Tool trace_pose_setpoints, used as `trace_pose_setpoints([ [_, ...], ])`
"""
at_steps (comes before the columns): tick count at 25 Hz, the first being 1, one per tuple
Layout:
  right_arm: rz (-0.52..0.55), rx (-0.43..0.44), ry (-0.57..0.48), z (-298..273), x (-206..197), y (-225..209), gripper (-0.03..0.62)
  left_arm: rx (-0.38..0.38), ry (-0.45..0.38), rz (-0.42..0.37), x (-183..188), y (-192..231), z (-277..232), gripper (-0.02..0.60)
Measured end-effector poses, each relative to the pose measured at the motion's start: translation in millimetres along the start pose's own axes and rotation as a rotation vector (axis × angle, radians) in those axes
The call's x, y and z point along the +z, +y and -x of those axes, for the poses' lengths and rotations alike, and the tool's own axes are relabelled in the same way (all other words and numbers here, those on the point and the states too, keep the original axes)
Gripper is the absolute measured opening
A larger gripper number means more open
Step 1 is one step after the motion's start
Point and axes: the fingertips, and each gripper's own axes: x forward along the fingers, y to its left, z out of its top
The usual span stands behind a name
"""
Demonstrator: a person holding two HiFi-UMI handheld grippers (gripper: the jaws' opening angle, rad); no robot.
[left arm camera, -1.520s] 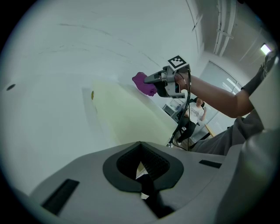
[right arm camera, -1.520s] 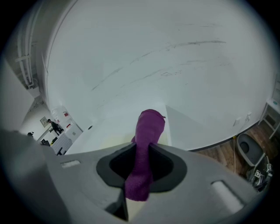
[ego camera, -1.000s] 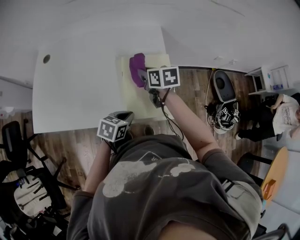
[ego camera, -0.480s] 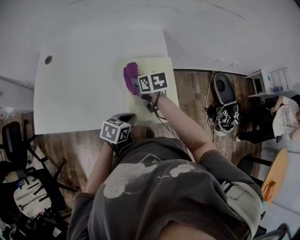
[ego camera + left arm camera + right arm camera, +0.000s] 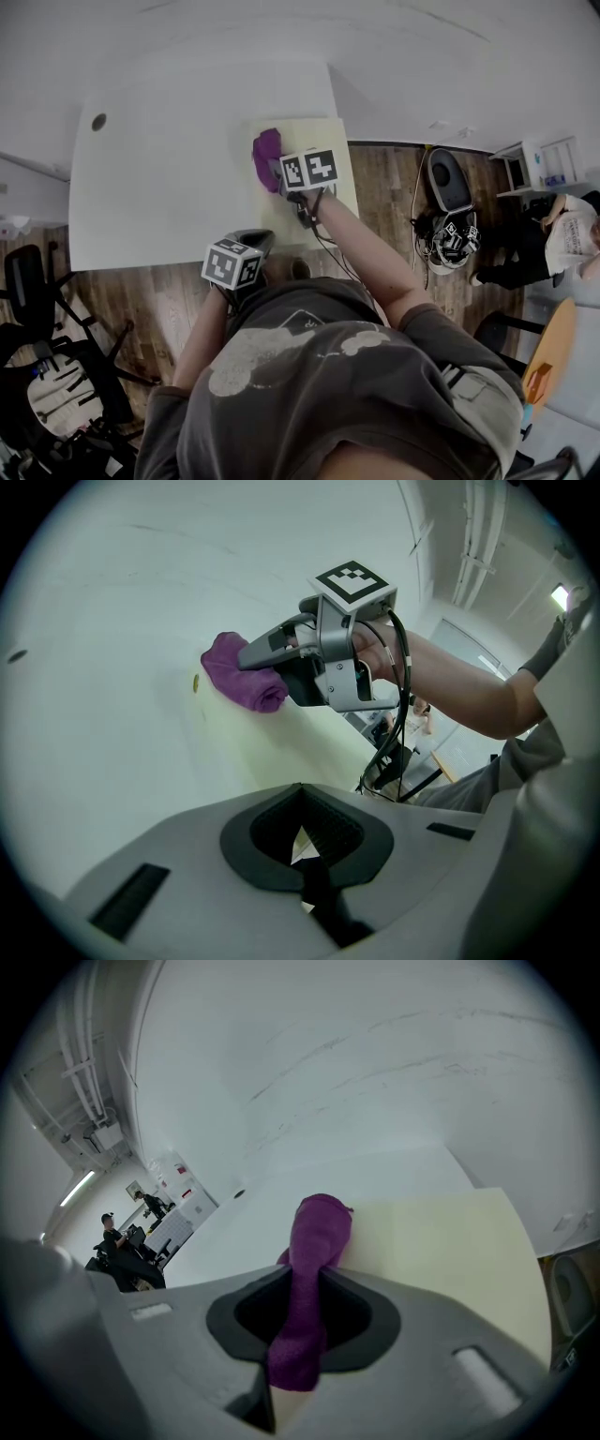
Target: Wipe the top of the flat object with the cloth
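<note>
A pale yellow flat sheet (image 5: pixel 323 141) lies on the white table (image 5: pixel 159 178) at its right end. A purple cloth (image 5: pixel 266 148) rests on the sheet's far left part, bunched up. My right gripper (image 5: pixel 276 169) is shut on the cloth and presses it onto the sheet. The right gripper view shows the cloth (image 5: pixel 317 1232) running between the jaws, with the sheet (image 5: pixel 441 1241) beyond it. My left gripper (image 5: pixel 251 236) hangs over the table's near edge, shut and holding nothing. In the left gripper view the cloth (image 5: pixel 236 672) and the right gripper (image 5: pixel 281 653) are ahead, above the sheet (image 5: pixel 281 752).
A round cable hole (image 5: pixel 98 122) sits in the table's far left corner. Black office chairs (image 5: pixel 47 328) stand on the wood floor at the left. A dark bag and gear (image 5: pixel 448 187) lie on the floor right of the table, and a seated person (image 5: pixel 572 230) is beyond.
The right gripper has slid the cloth leftward across the sheet, toward its left edge, then back a little. The left gripper has stayed near the table's front edge.
</note>
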Motion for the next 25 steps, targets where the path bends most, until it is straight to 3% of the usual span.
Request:
trace_pose_setpoints([
  [25, -0.046, -0.104, -0.034, 44, -10, -72, 0.075, 0.005, -0.007, -0.005, 0, -2, 1, 0.000],
])
